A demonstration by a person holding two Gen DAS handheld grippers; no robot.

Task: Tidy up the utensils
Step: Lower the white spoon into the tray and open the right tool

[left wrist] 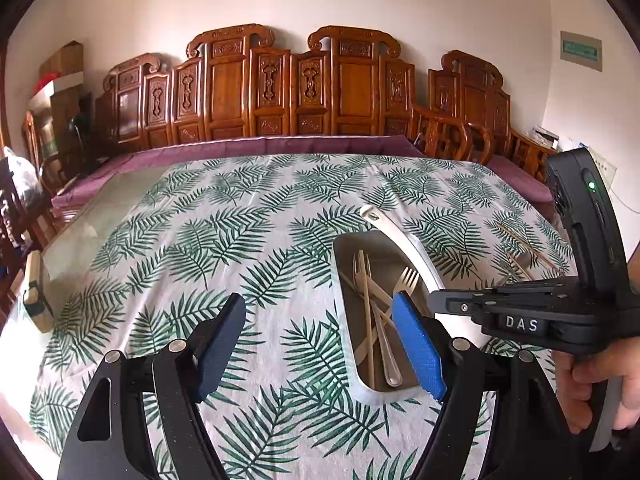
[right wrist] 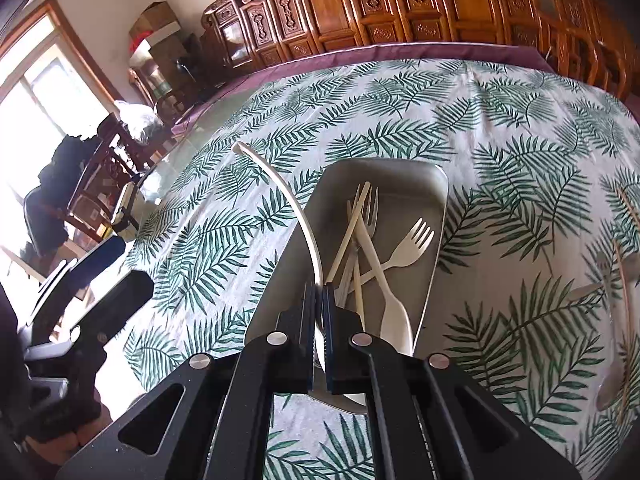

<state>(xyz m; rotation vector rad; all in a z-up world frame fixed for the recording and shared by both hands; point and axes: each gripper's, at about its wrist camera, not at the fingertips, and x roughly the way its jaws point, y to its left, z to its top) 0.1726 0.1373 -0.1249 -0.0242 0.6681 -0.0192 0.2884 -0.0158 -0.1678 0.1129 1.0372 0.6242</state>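
A grey metal tray [right wrist: 424, 172] lies on the leaf-print tablecloth and holds a white plastic fork [right wrist: 408, 250], a metal fork [right wrist: 370, 210], a chopstick [right wrist: 348, 236] and other utensils. My right gripper [right wrist: 319, 292] is shut on a long white curved utensil [right wrist: 288, 196], a ladle or spoon handle that arches up over the tray's left edge. In the left wrist view the tray [left wrist: 348, 240] sits right of centre, with the white utensil [left wrist: 400, 236] held by the right gripper body [left wrist: 520, 316]. My left gripper [left wrist: 320, 312] is open and empty above the cloth left of the tray.
Loose chopsticks [right wrist: 624, 272] and a metal spoon [right wrist: 612, 376] lie on the cloth at the right. Carved wooden chairs [left wrist: 280, 88] line the far edge. A small white object [left wrist: 34, 300] sits on the bare glass at the left edge.
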